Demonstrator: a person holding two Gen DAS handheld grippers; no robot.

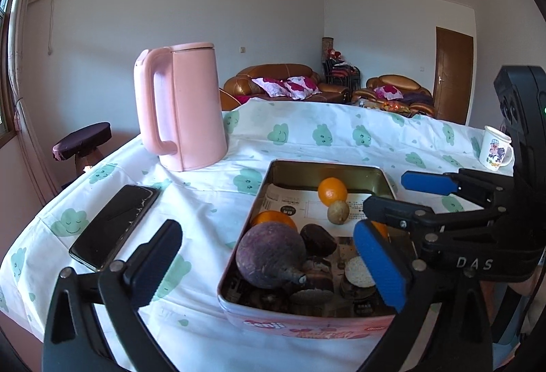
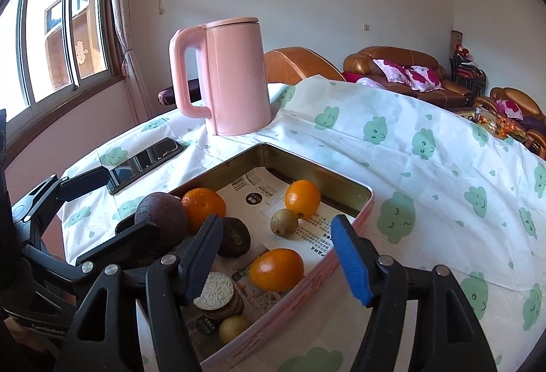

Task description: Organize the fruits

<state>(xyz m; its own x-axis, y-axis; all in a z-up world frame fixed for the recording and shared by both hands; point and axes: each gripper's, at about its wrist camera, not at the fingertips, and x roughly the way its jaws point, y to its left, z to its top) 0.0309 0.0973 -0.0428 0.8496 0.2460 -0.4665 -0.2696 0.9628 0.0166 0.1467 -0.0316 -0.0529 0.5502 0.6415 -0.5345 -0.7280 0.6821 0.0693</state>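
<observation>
— Left to right on the bench (image 2: 426, 167)?
— Phone (image 2: 145, 164), kettle (image 2: 227, 77), tin (image 2: 355, 218) holding oranges (image 2: 277, 269), purple fruit (image 2: 160, 218).
— Claws?
— Left claw (image 1: 269, 264) spread wide, empty, near tin; right claw (image 2: 276, 264) likewise apart over tin's near edge.

A pink kettle (image 2: 228, 78) and a glossy black phone (image 2: 143, 164) sit on a white tablecloth (image 2: 426, 174) printed with smiling mint-green clouds, beside a tin (image 2: 361, 205) that is pink outside with red lettering and dull gold inside, lined with white paper (image 2: 259, 191) printed in black. In the tin lie three bright oranges (image 2: 302, 198), a dusky purple fruit (image 2: 160, 218), a dark brown one (image 2: 235, 237) and two olive-tan ones (image 2: 284, 223). The grippers are black, their finger pads (image 2: 351, 266) blue, and a white mug (image 1: 494, 150) carries a purple cartoon figure.
</observation>
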